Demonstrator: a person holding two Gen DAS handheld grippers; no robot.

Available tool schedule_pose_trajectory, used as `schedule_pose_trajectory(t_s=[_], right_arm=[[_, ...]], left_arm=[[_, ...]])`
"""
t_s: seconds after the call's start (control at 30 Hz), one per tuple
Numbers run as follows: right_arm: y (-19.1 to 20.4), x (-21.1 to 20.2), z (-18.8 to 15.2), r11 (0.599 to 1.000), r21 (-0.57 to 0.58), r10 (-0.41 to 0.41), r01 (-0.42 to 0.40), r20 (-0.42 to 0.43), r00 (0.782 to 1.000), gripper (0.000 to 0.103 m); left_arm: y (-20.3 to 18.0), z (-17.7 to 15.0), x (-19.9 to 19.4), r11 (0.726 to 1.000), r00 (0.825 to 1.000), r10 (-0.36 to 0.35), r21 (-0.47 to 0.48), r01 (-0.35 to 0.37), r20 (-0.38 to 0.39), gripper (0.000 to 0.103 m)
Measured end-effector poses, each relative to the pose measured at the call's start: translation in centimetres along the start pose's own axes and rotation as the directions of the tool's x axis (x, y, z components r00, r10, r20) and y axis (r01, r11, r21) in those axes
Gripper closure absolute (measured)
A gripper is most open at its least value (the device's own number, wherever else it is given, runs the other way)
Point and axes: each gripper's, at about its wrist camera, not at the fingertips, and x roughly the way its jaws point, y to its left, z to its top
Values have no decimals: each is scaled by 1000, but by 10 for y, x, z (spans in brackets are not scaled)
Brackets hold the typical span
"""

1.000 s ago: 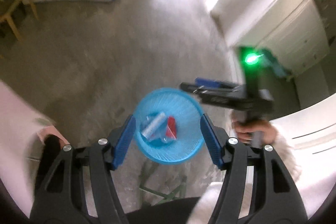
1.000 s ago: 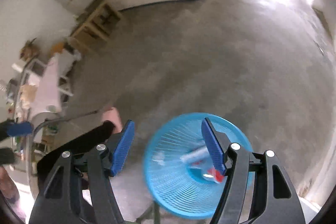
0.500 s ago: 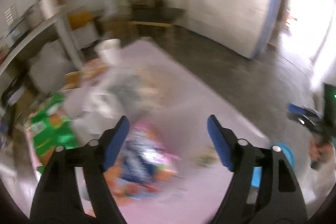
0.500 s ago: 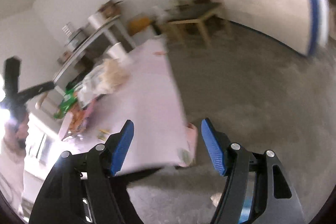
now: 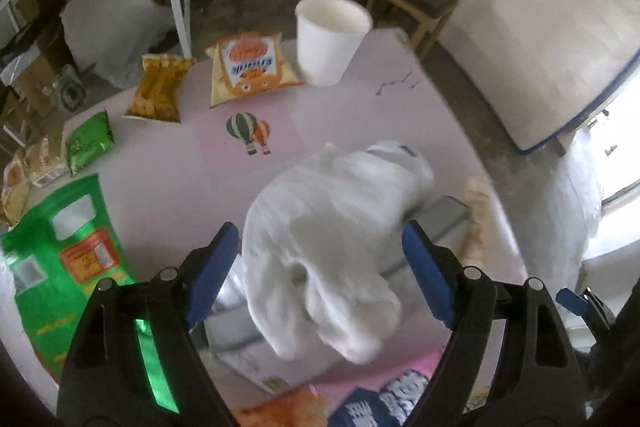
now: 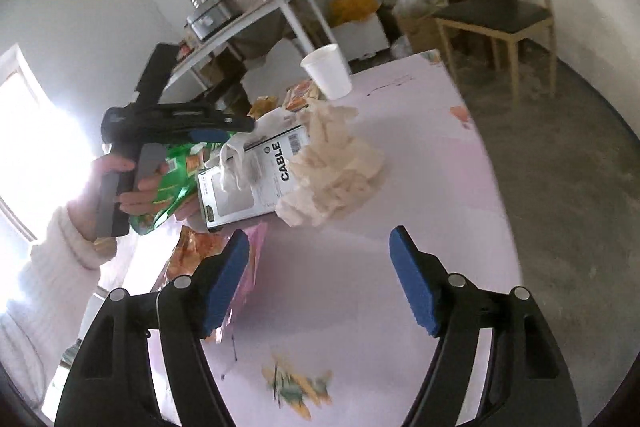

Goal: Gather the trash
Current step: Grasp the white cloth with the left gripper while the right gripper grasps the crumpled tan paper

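Pink and smooth, the tabletop (image 5: pixel 192 179) carries the litter still to be gathered, laid out flat and loose so each piece can be pinched singly. At the left of the left wrist view lies a glossy green foil pouch (image 5: pixel 60 267); further up sit a small green packet (image 5: pixel 89 141), a yellow crinkled snack bag (image 5: pixel 158 89) and an orange-and-white snack bag (image 5: pixel 250 67). Right of those stands a white paper cup (image 5: pixel 330 39), upright and tapering. Lower centre, a soft crumpled white wad (image 5: pixel 332 247), probably tissue though blurred, rests on a grey "CABLE" box (image 6: pixel 256 175). The left gripper (image 5: pixel 320 267) hovers over that wad with its jaws spread wide, having just been opening, and nothing is pinched. In the right wrist view the right gripper (image 6: pixel 318 287) likewise has just been opening, empty above bare table, a small torn wrapper (image 6: pixel 296 387) below it.
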Motion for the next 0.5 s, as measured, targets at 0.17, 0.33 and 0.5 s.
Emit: schedule_pose_trajectory(t_s=[0.17,0.33,0.5], right_arm=[[6,38,19,1000,-11,14,-15,-31,999,29],[3,72,32,999,-38,-32,31,-20,999,27],[-8,109,42,997,-26,-68,66,-63,996,27]], left_arm=[[-1,-5,-2,998,998,-62,-22,62,21,81],[2,-6,-15,997,996,-79,-15,80,49,99],[-3,-5,-40,994,988,-113,10,113,101,99]])
